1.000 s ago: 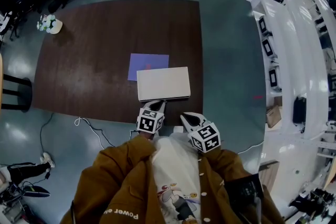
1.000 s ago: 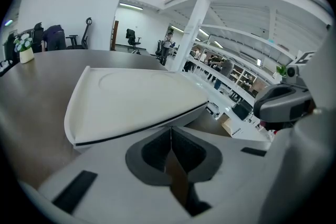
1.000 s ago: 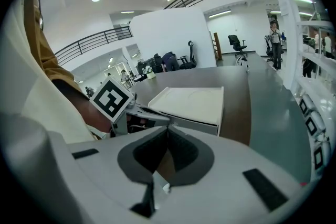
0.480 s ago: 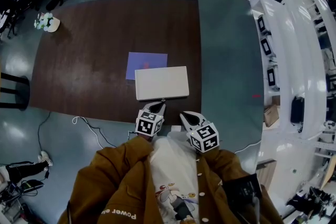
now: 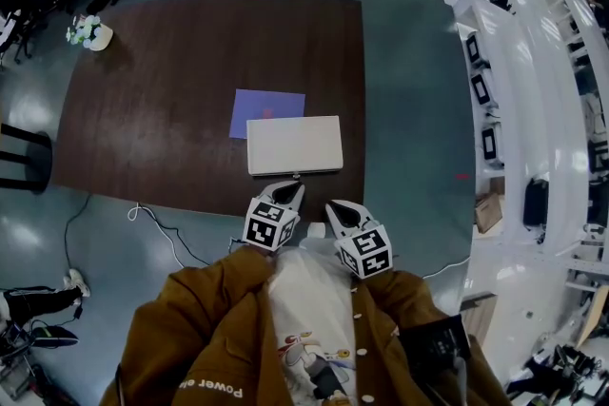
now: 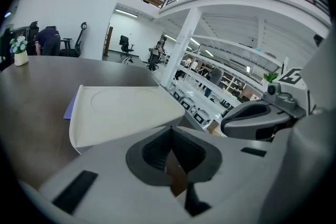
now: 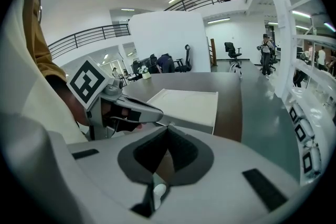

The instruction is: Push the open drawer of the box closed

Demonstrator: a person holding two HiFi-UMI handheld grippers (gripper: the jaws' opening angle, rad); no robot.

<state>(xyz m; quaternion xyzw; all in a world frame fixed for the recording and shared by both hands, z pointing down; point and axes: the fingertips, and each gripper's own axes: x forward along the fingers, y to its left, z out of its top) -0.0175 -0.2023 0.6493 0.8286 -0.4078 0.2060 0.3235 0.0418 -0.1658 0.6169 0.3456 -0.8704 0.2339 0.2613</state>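
A flat white box (image 5: 294, 145) lies on the dark brown table (image 5: 162, 109), near its front edge. A small knob (image 5: 296, 175) shows at the middle of the box's near face; I cannot tell how far the drawer stands out. My left gripper (image 5: 290, 189) hovers just in front of that face, a little left of the knob, jaws shut and empty. My right gripper (image 5: 335, 208) hangs beside it, slightly nearer to me, also shut on nothing. The box top (image 6: 126, 113) fills the middle of the left gripper view. In the right gripper view the box (image 7: 189, 107) lies straight ahead.
A purple sheet (image 5: 262, 107) lies under the box's far left corner. A small white pot of flowers (image 5: 90, 35) stands at the table's far left corner. A cable (image 5: 157, 223) trails on the floor by the table's front edge. White shelving (image 5: 533, 90) runs along the right.
Both grippers hold their place in front of the box. The whole scene has drifted slightly upward in the head view.
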